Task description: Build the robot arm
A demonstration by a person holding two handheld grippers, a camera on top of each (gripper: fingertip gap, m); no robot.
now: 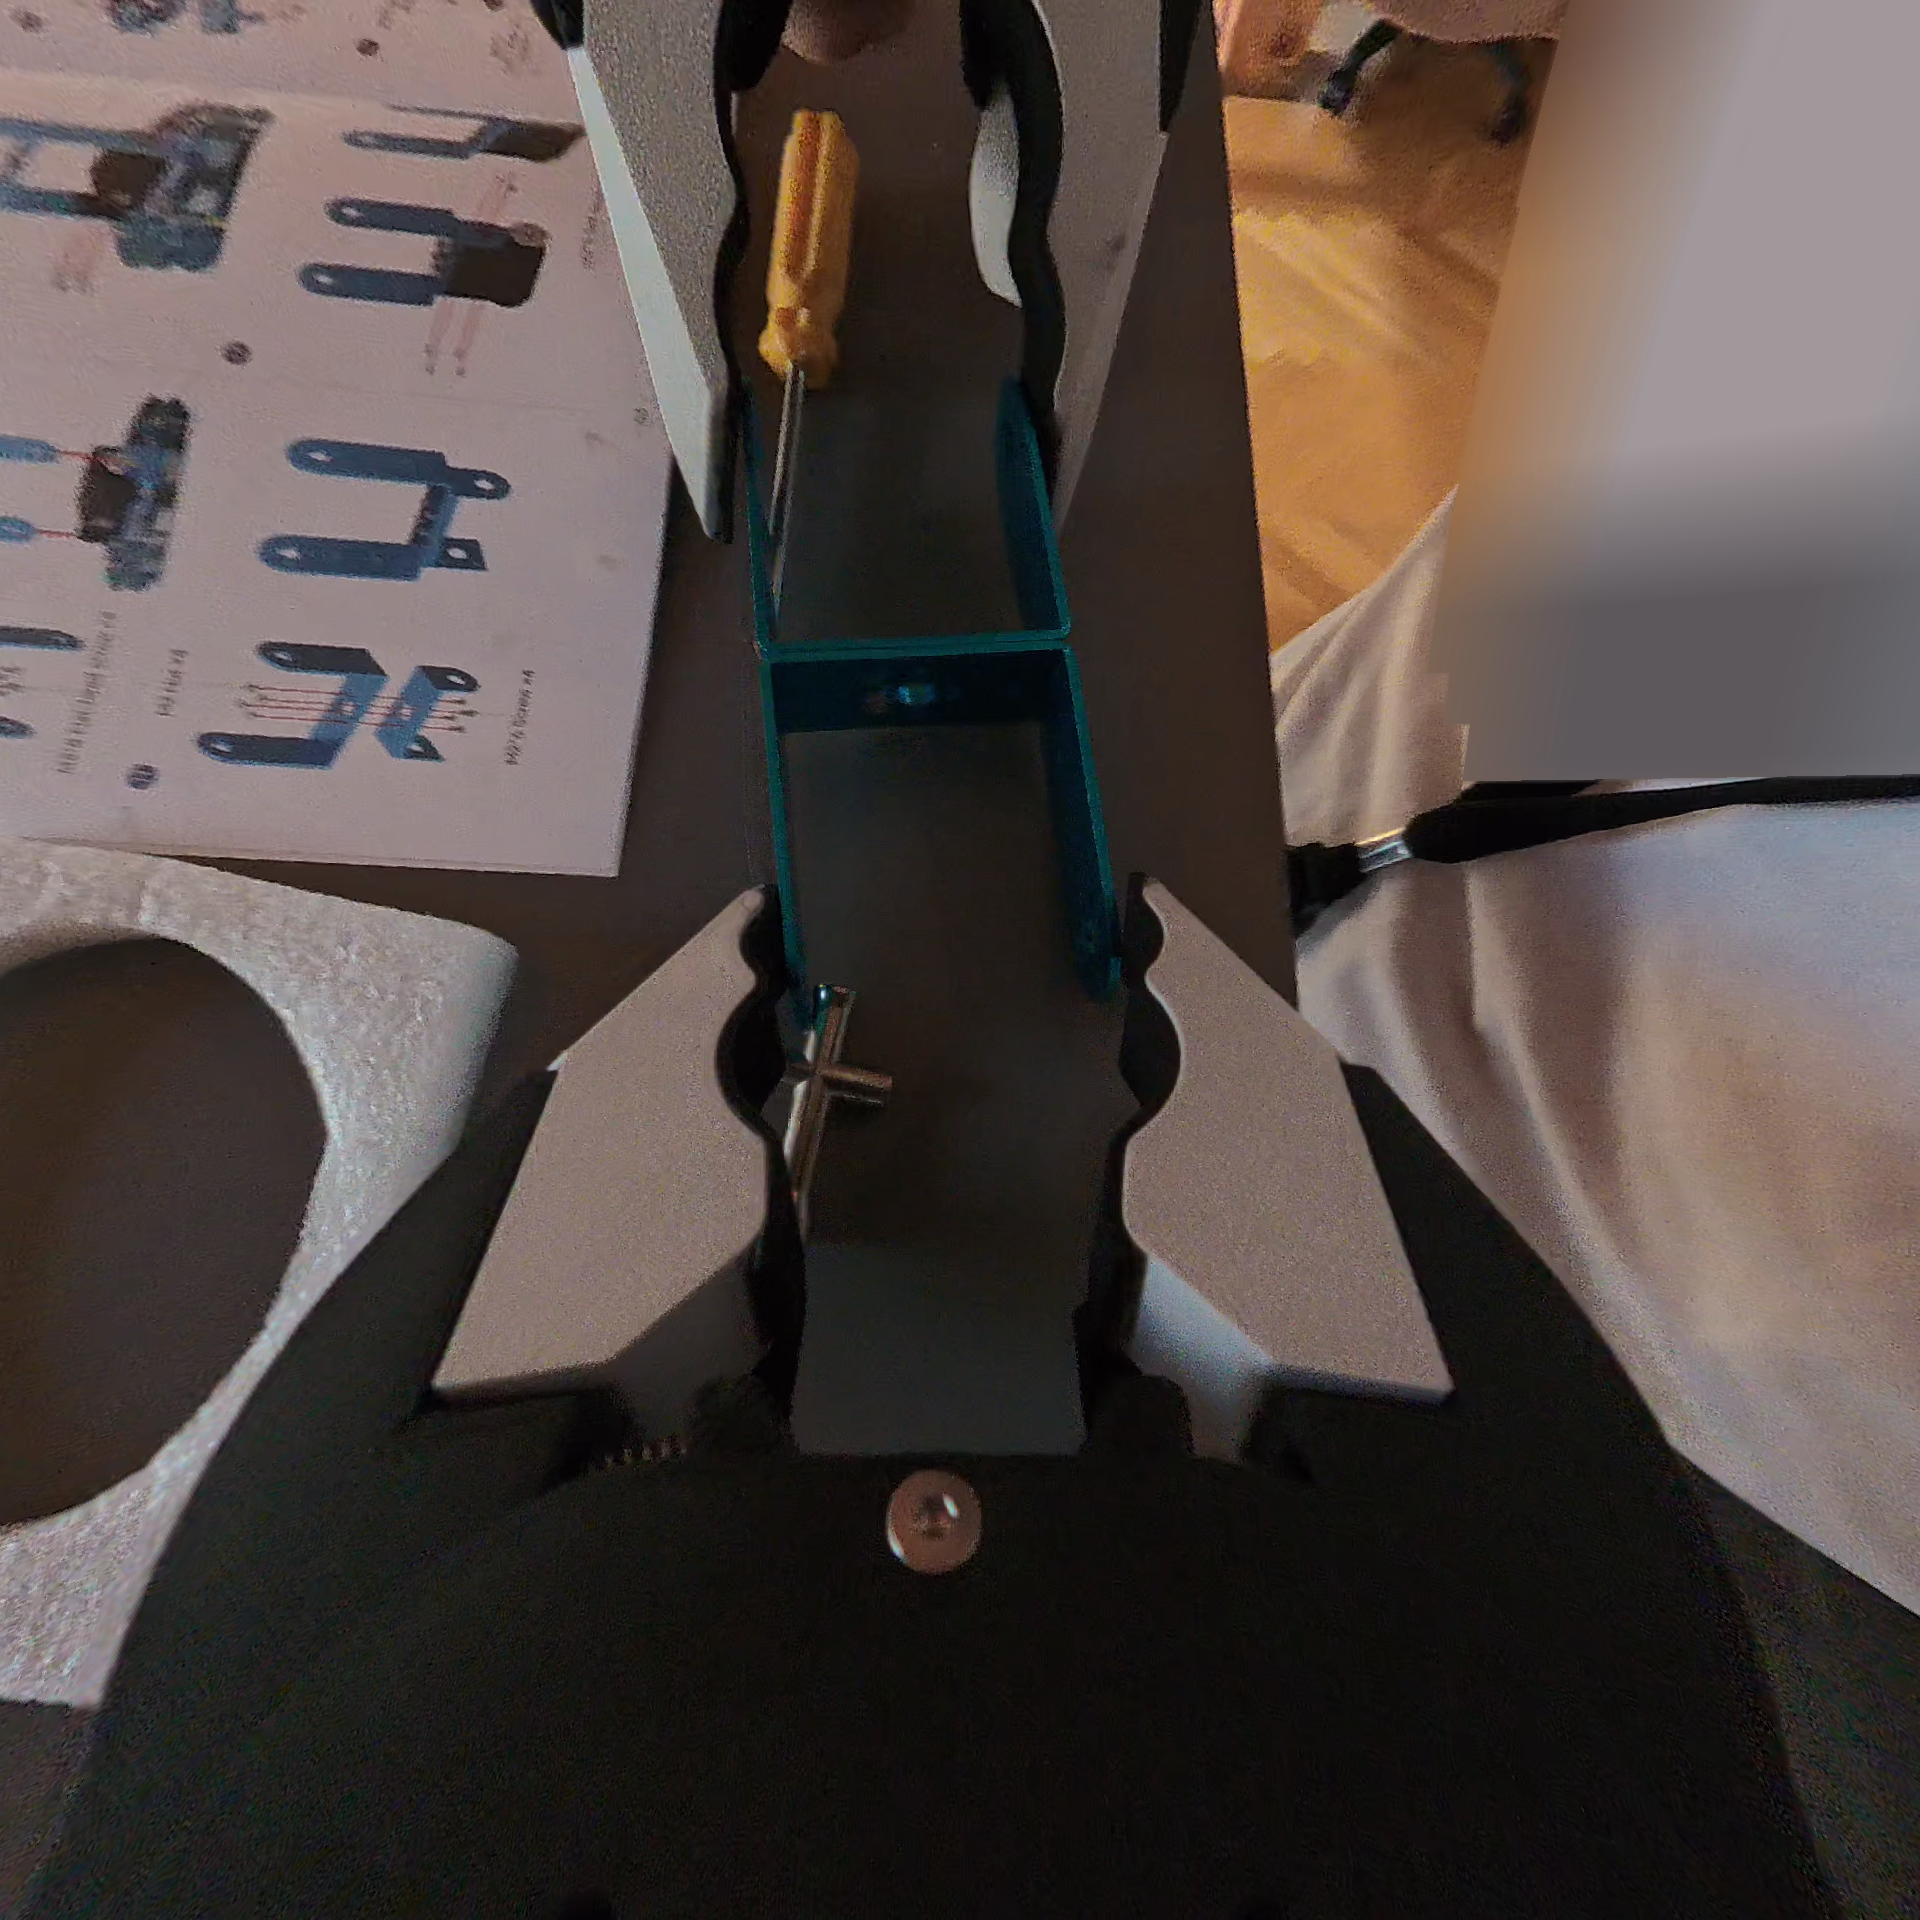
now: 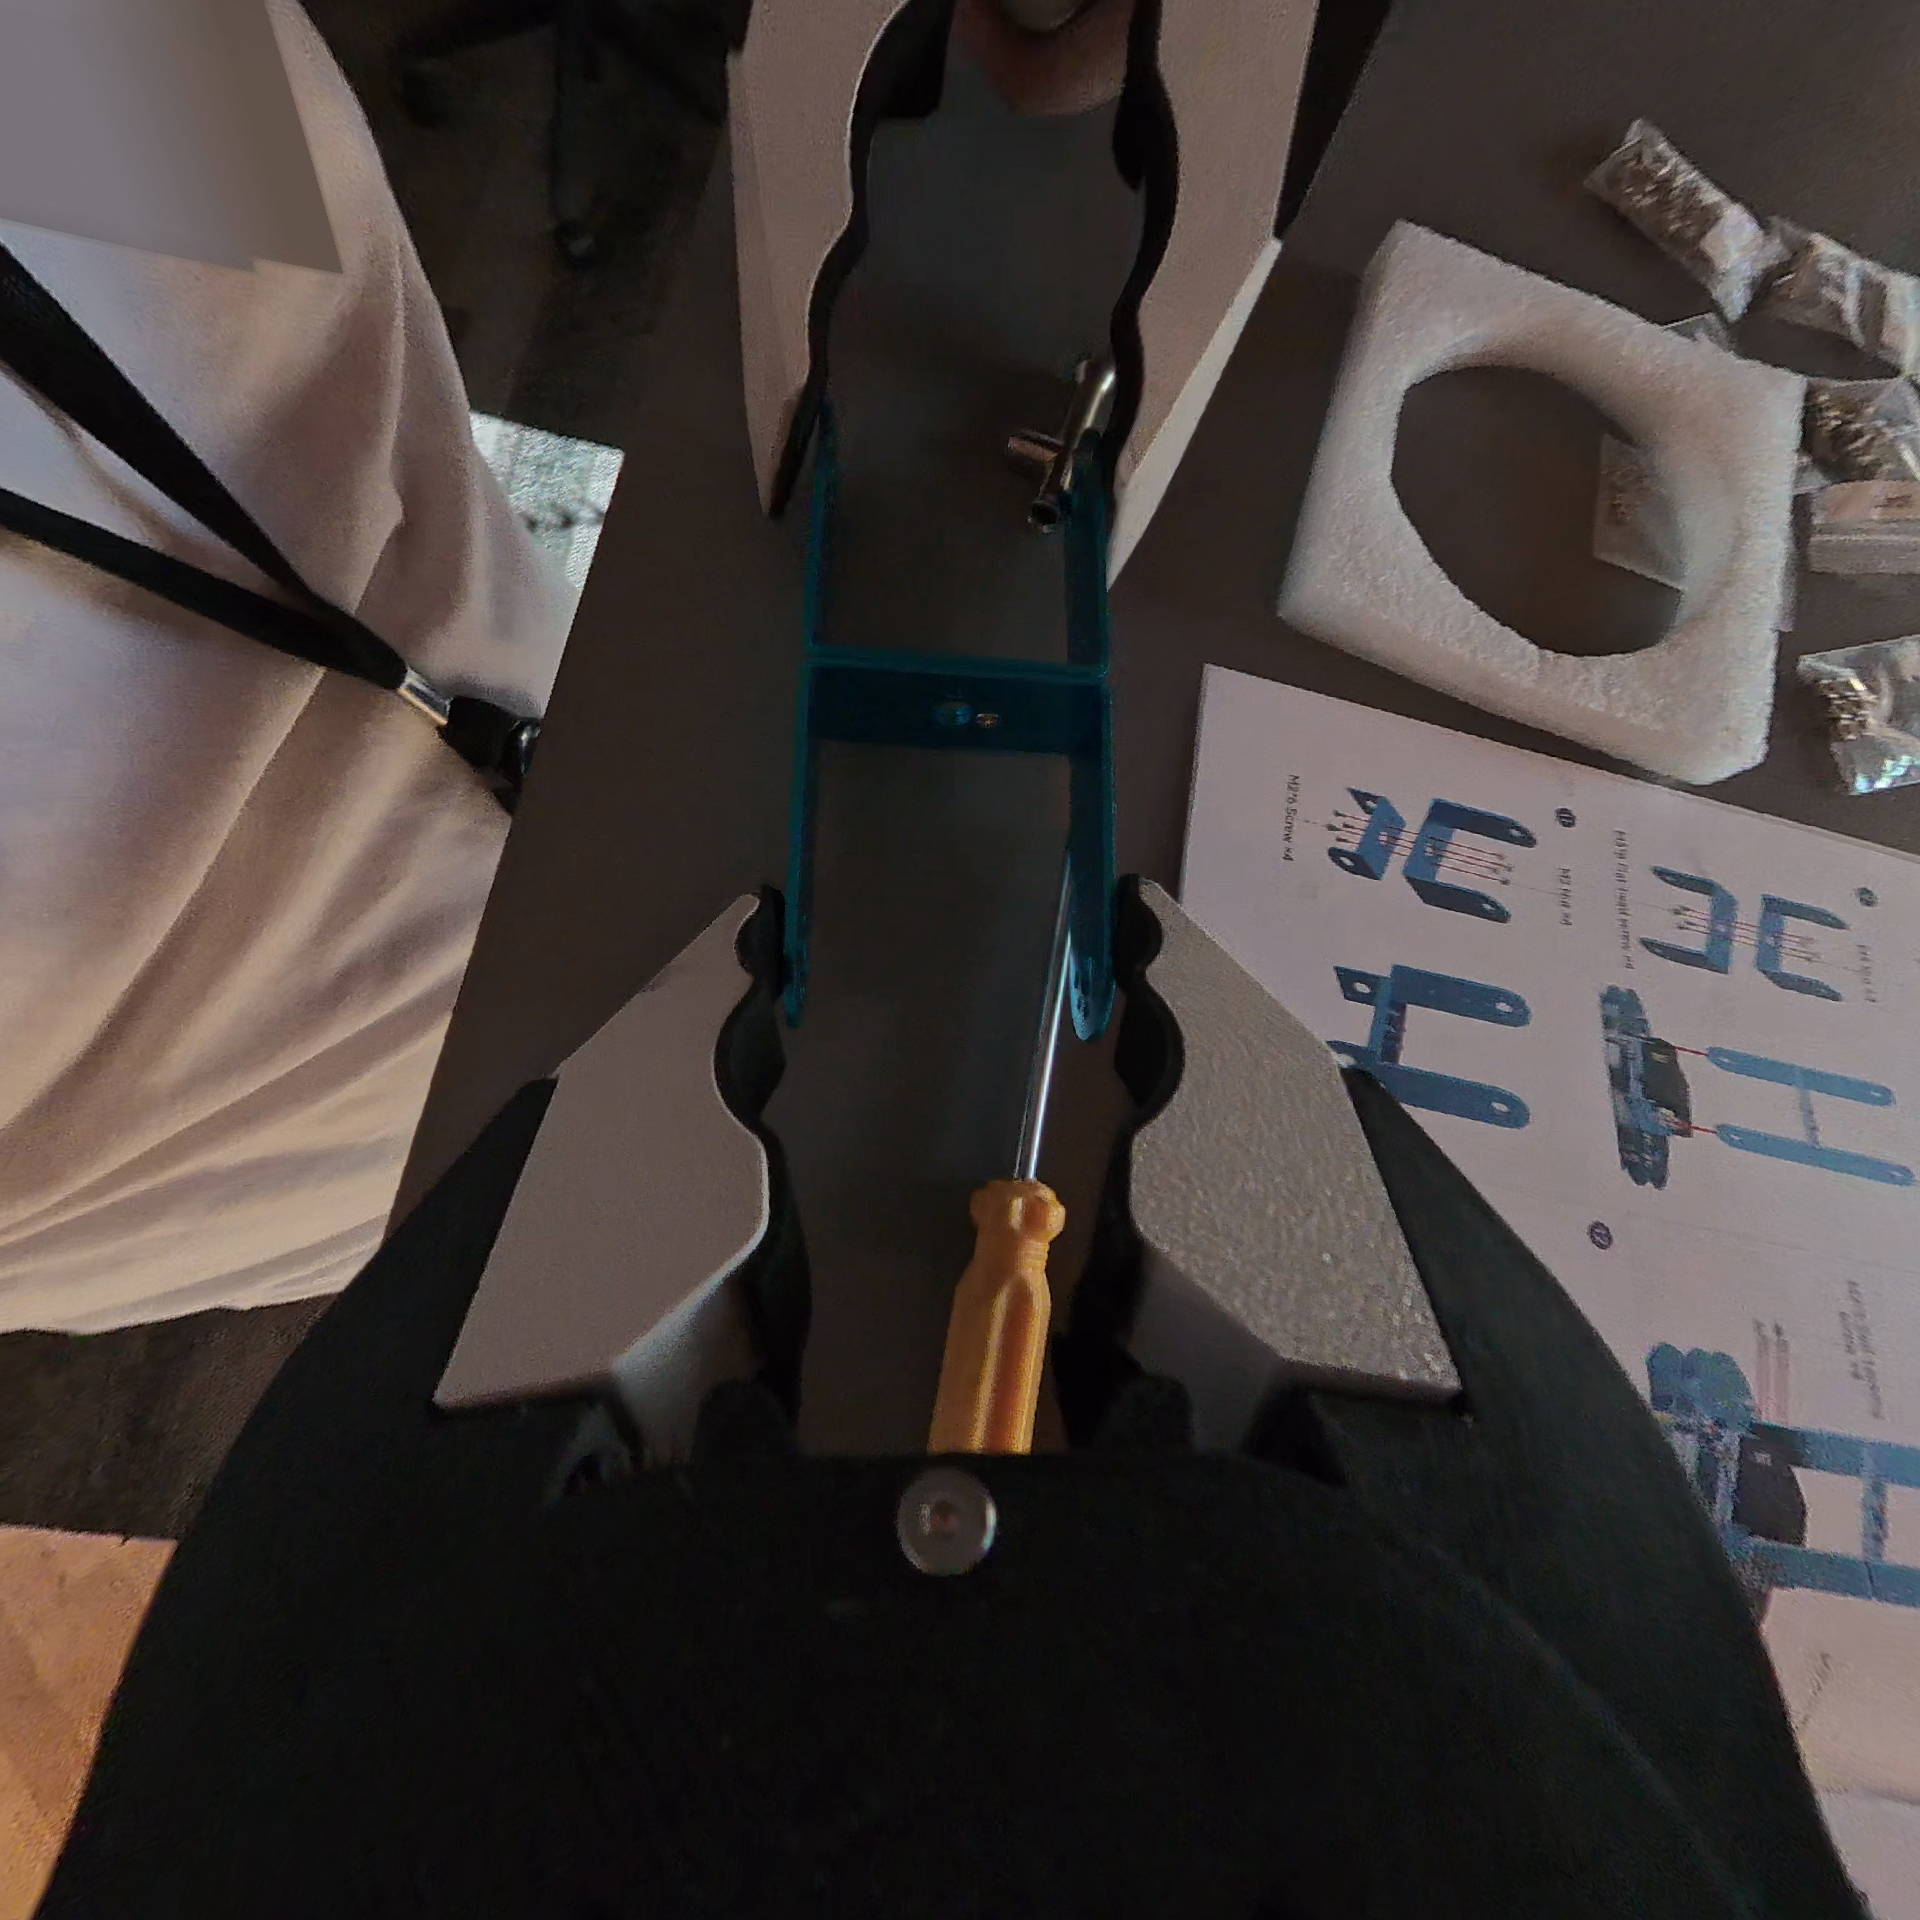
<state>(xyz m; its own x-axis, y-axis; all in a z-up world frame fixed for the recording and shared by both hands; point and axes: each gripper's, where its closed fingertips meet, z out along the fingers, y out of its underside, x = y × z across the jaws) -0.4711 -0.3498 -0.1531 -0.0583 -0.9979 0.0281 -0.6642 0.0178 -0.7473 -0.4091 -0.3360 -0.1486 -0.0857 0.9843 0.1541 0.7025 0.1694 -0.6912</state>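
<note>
Two teal metal U-brackets sit back to back, with a screw at the joined bases (image 1: 920,694). My left gripper (image 1: 951,914) is shut across the two arms of the near bracket (image 1: 1091,831). My right gripper (image 1: 894,468) faces it and is shut across the arms of the far bracket (image 1: 1034,520). In the right wrist view my right gripper (image 2: 948,914) grips its bracket (image 2: 1091,831), and the left gripper (image 2: 951,509) holds the other end. A yellow-handled screwdriver (image 2: 997,1320) lies below my right gripper. A silver cross-shaped wrench (image 1: 836,1081) lies below my left gripper.
A printed instruction sheet (image 2: 1558,1039) lies on the dark table (image 2: 644,644). A white foam block with a round hole (image 2: 1538,644) and several small bags of hardware (image 2: 1766,260) are beyond it. A person in a white garment with a black strap (image 1: 1610,1039) stands at the table edge. My right gripper is the nearer one to the yellow-handled screwdriver (image 2: 997,1320): about 7 cm, against 15 cm. Seen from the left wrist view (image 1: 802,255) as well.
</note>
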